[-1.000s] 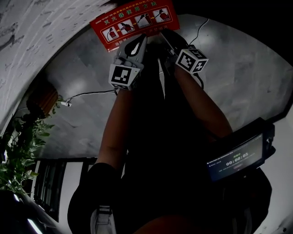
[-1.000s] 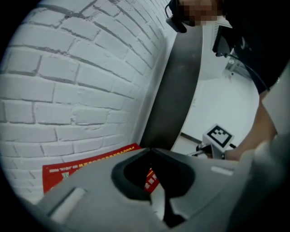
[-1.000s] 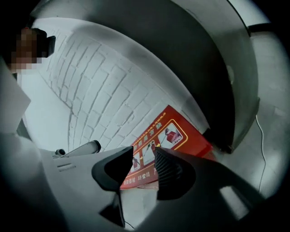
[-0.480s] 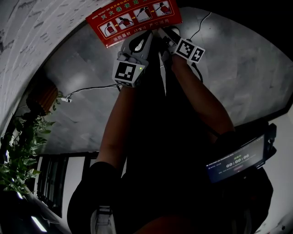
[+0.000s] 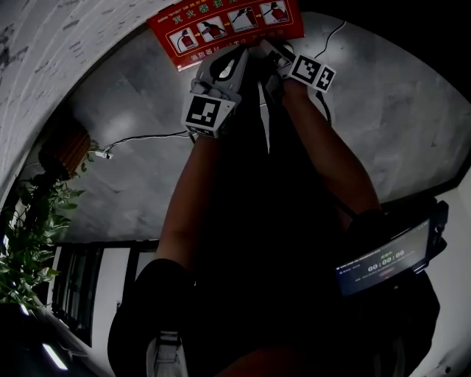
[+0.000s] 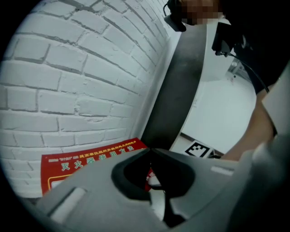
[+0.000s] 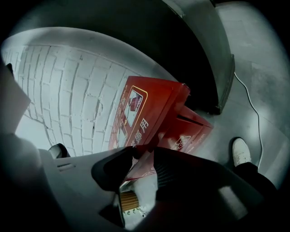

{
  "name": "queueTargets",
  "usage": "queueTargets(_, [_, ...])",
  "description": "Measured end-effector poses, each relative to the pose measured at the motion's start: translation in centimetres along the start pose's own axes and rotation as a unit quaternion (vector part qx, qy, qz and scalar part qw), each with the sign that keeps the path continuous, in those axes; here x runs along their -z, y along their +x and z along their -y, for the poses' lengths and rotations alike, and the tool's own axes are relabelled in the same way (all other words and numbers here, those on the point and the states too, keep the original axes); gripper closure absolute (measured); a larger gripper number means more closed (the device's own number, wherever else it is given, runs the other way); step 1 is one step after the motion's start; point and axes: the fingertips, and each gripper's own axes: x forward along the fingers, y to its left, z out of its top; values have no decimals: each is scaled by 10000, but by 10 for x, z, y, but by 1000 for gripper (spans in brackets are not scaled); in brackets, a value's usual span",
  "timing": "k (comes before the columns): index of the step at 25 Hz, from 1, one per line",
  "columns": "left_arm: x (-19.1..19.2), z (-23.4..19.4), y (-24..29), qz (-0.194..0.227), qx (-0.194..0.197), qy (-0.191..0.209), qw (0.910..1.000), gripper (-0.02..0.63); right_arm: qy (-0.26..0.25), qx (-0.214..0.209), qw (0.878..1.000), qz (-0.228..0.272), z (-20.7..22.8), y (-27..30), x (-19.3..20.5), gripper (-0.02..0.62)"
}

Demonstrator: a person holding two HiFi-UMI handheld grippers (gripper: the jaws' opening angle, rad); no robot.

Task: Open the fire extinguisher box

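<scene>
Red fire extinguisher box (image 5: 224,22), just one, is standing at twelve o'clock against one brick wall (image 6: 81,81). Two grippers are crowding it: right gripper (image 7: 144,152), jaws just closing, is pinching its lid edge; left gripper (image 6: 150,150) is pressing empty tips together.

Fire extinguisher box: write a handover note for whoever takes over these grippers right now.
Left gripper: jaws together, empty, just over the red lid.
Right gripper: jaws have just been closing and seem to pinch the lid's edge.
Box sits on the floor against the white brick wall.
Done: approach and grip. Left: lift the lid, hardly raised if at all.
</scene>
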Motion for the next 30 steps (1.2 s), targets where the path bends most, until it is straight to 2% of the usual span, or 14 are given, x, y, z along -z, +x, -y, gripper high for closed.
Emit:
queueTargets(4, [-8,-3,-6,8,-29,-69,10000,606,71,95,9999,-40,-2,-3,-1,454])
queueTargets(10, [5,-8,-11,-29,-15,88,10000,606,-10,142,9999,-97,-4,-3,1,457])
queueTargets(14, [0,-9,-16,25,-48,123,9999,606,92,-86,9999,-15,-23,-17,-2,474])
queueTargets(18, [-19,0,-25,143,15,162,9998,606,-82,-360,9993,14,-54,-35,-10,479])
queueTargets(22, [-19,7,-29,176,74,287,9994,606,-143,-591,9980,181,-71,-44,-14,483])
queueTargets(25, [-19,5,-30,194,60,312,9993,606,-157,-716,9967,347,-82,-48,-18,488])
queueTargets(30, [-45,-9,-32,282,47,352,9990,606,-227,-974,9935,536,-121,-45,-36,489])
